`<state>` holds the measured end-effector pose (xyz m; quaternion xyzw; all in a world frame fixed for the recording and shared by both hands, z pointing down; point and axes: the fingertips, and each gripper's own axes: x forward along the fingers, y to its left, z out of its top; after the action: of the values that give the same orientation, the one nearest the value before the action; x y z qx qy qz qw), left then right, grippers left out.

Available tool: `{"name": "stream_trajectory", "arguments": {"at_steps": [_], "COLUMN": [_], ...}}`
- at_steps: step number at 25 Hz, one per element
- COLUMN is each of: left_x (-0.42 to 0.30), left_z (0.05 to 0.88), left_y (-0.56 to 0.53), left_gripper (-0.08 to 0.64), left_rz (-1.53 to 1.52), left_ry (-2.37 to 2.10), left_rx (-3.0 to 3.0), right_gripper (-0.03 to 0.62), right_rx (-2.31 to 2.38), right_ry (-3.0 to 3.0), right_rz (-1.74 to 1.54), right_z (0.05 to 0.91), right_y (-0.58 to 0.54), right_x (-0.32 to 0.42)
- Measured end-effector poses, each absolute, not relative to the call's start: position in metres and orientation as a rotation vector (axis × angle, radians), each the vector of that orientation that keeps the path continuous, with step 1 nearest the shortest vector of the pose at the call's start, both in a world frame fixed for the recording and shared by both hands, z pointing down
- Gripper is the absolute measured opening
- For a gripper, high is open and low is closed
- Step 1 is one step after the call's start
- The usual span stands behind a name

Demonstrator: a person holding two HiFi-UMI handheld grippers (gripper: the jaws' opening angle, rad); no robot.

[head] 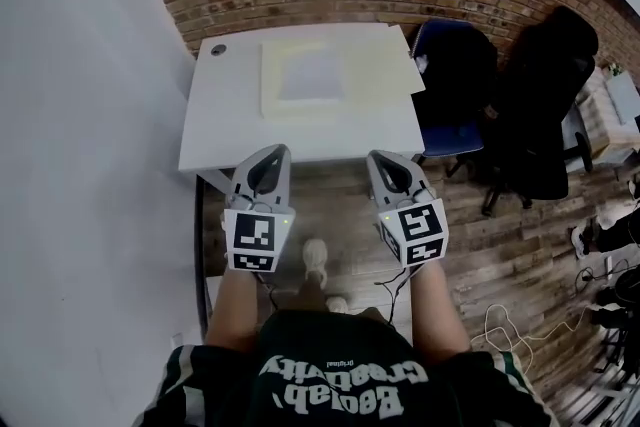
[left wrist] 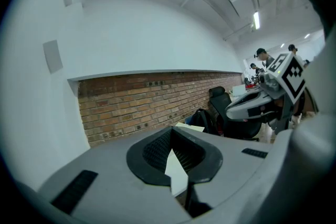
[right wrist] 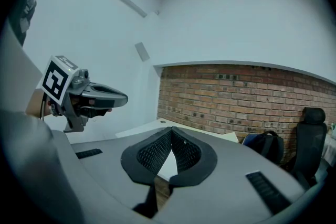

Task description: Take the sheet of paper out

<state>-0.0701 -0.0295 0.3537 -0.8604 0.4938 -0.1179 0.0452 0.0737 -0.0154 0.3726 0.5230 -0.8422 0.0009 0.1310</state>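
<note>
A white table (head: 225,120) stands against the brick wall ahead. On it lies a large cream folder (head: 375,65) with a pale grey sheet of paper (head: 310,75) on or inside it. My left gripper (head: 276,153) and right gripper (head: 379,158) are held side by side in the air just short of the table's near edge, both shut and holding nothing. In the left gripper view the jaws (left wrist: 171,129) meet at their tips, and the right gripper (left wrist: 260,104) floats at the right. The right gripper view shows its own jaws (right wrist: 171,130) shut, with the left gripper (right wrist: 92,96) at the left.
A blue chair with a backpack (head: 452,85) and a black office chair (head: 545,115) stand right of the table. A white wall (head: 90,165) runs along the left. Cables (head: 500,320) lie on the wooden floor at right. A round cable hole (head: 218,48) marks the table's far left corner.
</note>
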Motion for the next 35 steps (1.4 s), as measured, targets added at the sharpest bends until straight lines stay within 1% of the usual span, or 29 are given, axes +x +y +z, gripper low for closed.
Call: {"name": "stream_trajectory", "arguments": {"at_steps": [7, 17, 35], "left_x": [-0.066, -0.057, -0.041], "left_z": [0.345, 0.338, 0.362], "left_y": [-0.113, -0.195, -0.259], "left_gripper": [0.000, 0.000, 0.002], "left_rz": [-0.339, -0.301, -0.371], "left_ry": [1.426, 1.356, 1.339], "left_rx": [-2.656, -2.686, -2.690], "right_gripper": [-0.007, -0.008, -0.006], "right_rx": [1.559, 1.568, 1.522], "right_ry": [-2.419, -2.390, -2.411], "right_rz": [-0.023, -0.098, -0.069], "right_z": [0.361, 0.348, 0.373], "right_y": [-0.098, -0.167, -0.237], "right_x": [0.066, 0.065, 0.073]}}
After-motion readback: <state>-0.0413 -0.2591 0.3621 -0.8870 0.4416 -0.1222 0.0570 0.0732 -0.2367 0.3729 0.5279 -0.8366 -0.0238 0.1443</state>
